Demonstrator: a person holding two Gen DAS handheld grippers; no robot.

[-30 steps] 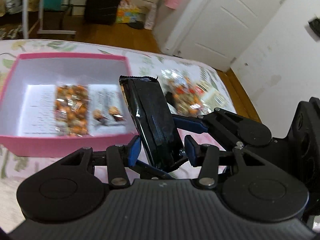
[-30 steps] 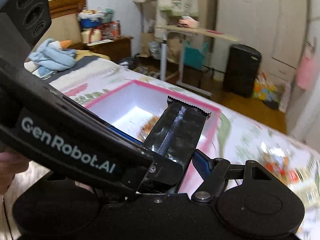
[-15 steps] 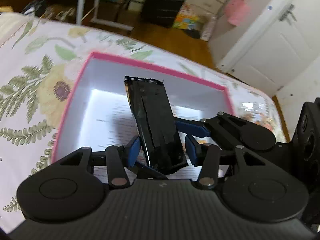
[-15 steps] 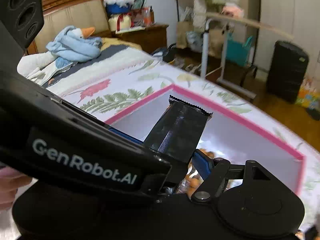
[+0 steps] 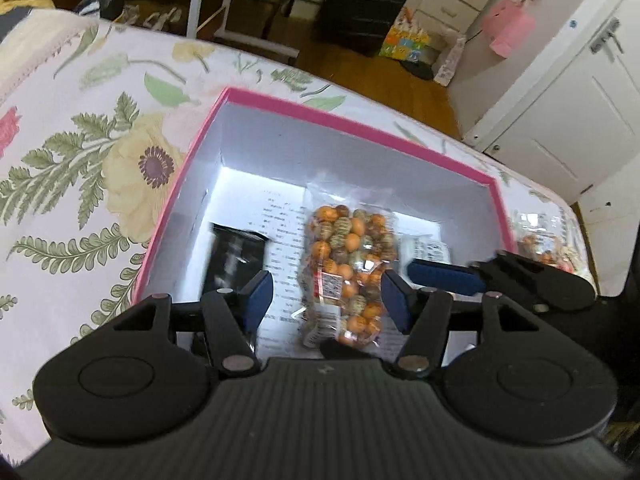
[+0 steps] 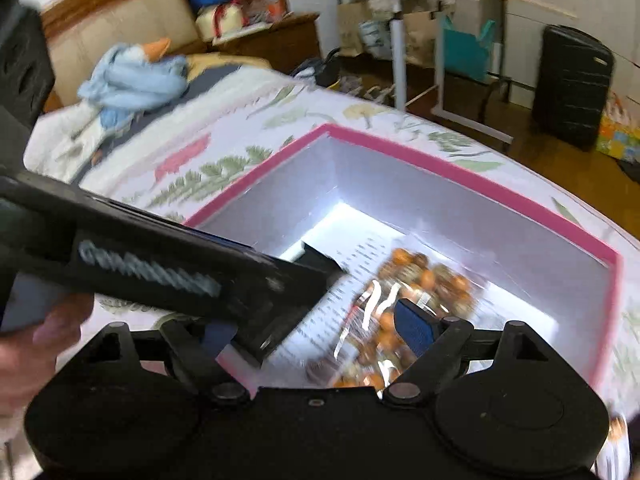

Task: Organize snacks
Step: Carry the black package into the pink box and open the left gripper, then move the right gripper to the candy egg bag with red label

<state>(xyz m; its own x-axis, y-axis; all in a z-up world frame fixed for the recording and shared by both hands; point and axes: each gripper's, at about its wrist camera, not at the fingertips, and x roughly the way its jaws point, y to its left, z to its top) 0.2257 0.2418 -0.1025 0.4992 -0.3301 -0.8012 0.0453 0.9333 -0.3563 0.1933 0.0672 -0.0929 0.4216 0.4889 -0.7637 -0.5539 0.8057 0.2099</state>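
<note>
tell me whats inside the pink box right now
Inside the pink box: a black packet at left, a clear bag of orange snacks on printed paper. The near end is hidden behind the left gripper.

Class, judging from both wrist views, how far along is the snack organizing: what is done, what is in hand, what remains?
Done: the black foil snack packet and the clear bag of orange and brown candies lie inside the pink-rimmed white box.
In hand: nothing; the left gripper and right gripper are both open.
Left: at least one more candy bag lies on the floral bedspread, outside the box.
</note>
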